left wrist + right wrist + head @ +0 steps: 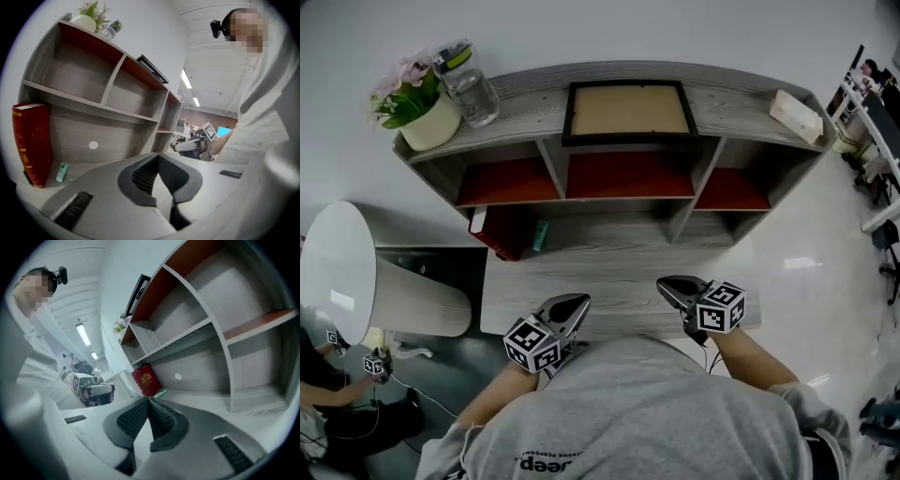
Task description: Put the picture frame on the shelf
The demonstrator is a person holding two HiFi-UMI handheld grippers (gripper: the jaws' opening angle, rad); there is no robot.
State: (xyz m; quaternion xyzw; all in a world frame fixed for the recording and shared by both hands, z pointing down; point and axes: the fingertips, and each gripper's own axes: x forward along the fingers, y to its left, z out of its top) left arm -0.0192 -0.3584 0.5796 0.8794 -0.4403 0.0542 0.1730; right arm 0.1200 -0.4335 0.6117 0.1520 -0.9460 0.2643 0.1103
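The picture frame, black-edged with a tan panel, stands on top of the grey wooden shelf, leaning on the wall; it also shows as a thin dark edge in the left gripper view and the right gripper view. Both grippers hang low over the desk's near edge, close to the person's body and far from the frame. My left gripper has its jaws together with nothing between them. My right gripper is shut and empty too.
On the shelf top stand a flower pot and a glass jar at the left, and a beige block at the right. A red book and a small green tube sit in the lower left bay. A white round table stands at the left.
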